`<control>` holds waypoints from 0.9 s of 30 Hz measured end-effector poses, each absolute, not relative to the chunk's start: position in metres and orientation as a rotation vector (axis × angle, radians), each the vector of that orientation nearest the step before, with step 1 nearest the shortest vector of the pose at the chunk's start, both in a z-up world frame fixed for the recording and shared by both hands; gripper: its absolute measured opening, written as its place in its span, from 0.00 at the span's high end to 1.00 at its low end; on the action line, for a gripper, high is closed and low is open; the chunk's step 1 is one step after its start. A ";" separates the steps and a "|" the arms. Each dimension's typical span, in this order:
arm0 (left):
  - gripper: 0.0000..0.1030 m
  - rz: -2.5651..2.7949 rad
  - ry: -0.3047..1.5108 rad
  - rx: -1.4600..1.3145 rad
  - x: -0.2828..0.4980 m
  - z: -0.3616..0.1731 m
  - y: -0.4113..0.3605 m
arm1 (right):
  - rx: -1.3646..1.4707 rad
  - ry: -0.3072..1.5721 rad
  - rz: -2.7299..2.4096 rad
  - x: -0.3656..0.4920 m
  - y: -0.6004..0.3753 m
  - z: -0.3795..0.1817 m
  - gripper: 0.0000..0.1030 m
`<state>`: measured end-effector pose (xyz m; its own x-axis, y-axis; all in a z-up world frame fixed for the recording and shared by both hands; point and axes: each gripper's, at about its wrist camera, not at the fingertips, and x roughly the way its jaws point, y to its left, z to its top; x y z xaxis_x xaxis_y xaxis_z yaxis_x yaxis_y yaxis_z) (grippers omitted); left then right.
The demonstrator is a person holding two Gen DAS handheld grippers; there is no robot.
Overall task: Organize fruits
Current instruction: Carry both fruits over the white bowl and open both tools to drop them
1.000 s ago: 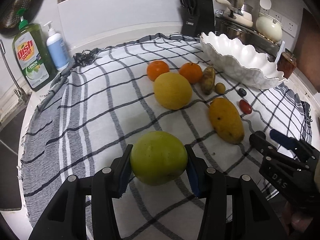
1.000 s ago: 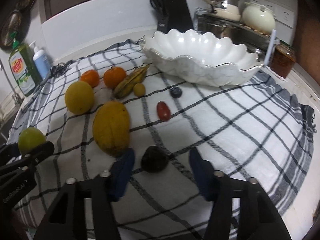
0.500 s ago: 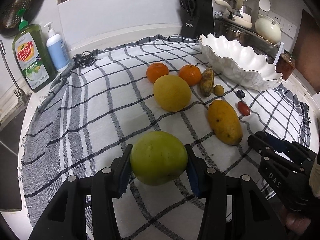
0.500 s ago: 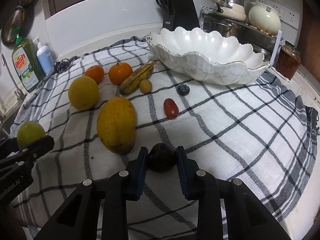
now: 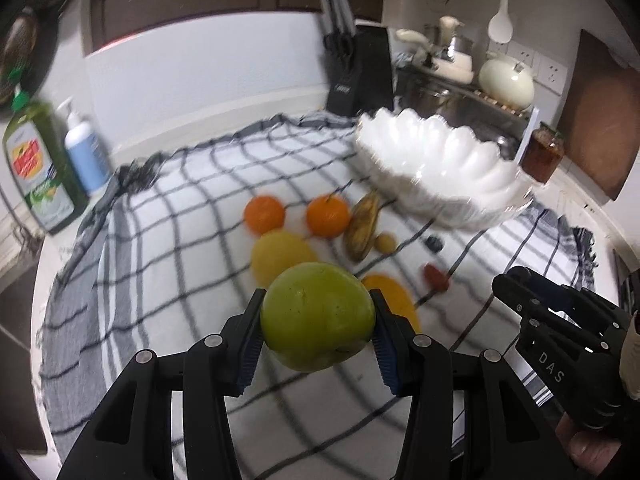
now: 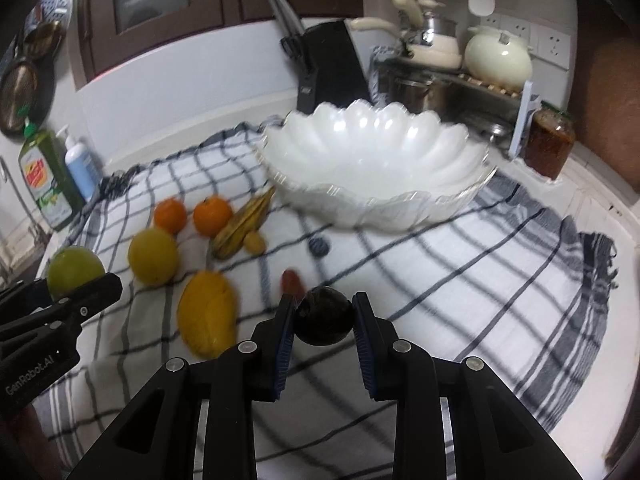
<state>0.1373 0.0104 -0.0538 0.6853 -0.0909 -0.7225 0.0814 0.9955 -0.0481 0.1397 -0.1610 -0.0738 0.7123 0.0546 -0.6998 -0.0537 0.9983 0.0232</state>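
- Kitchen counter, covered by a checked cloth (image 6: 460, 280); a dish soap bottle (image 6: 42, 176) stands at the far left edge.
- Left gripper (image 5: 316, 336) is clamped on a green apple (image 5: 316, 316), lifted above the cloth.
- Loose fruits lie between: two oranges (image 6: 212, 216), a yellow round fruit (image 6: 153, 255), a banana (image 6: 244, 222), a mango (image 6: 207, 312).
- Right gripper (image 6: 323, 326) is clamped on a dark round fruit (image 6: 323, 320), also raised.
- White scalloped bowl (image 6: 376, 168) stands behind, empty.
- Risk: the round apple may slip from the narrow pads; I think both grippers could collide over the bowl, or hit its rim.
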 end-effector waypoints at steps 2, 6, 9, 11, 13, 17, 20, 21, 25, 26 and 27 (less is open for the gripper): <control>0.53 -0.111 0.791 -0.003 0.144 -0.046 0.003 | 0.007 0.757 0.048 0.146 -0.169 -0.065 0.71; 0.53 -0.145 0.734 0.020 0.159 -0.025 -0.012 | 0.015 0.709 0.022 0.158 -0.185 -0.042 0.71; 0.53 -0.170 0.701 0.026 0.172 -0.010 -0.021 | 0.013 0.672 0.003 0.167 -0.194 -0.026 0.71; 0.53 -0.177 0.675 0.031 0.181 -0.001 -0.028 | 0.013 0.652 -0.010 0.173 -0.200 -0.017 0.71; 0.53 -0.191 0.660 0.030 0.188 0.006 -0.033 | 0.018 0.640 -0.020 0.180 -0.205 -0.008 0.71; 0.53 -0.212 0.640 0.041 0.213 0.015 -0.046 | 0.014 0.627 -0.048 0.197 -0.216 0.003 0.71; 0.53 -0.227 0.642 0.052 0.232 0.014 -0.055 | 0.011 0.629 -0.069 0.210 -0.223 0.005 0.71; 0.53 -0.237 0.648 0.052 0.238 0.013 -0.058 | 0.011 0.633 -0.078 0.215 -0.225 0.004 0.71; 0.53 -0.265 0.672 0.062 0.259 0.003 -0.069 | 0.026 0.652 -0.095 0.233 -0.234 -0.005 0.71; 0.53 -0.268 0.681 0.064 0.265 -0.001 -0.072 | 0.033 0.658 -0.093 0.236 -0.235 -0.007 0.71; 0.53 -0.270 0.693 0.065 0.272 -0.006 -0.074 | 0.035 0.668 -0.095 0.241 -0.237 -0.011 0.71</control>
<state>0.2722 -0.0743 -0.0056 0.7358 -0.2242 -0.6390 0.2670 0.9632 -0.0304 0.2409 -0.2371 -0.0114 0.7811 -0.0766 -0.6197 0.0991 0.9951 0.0019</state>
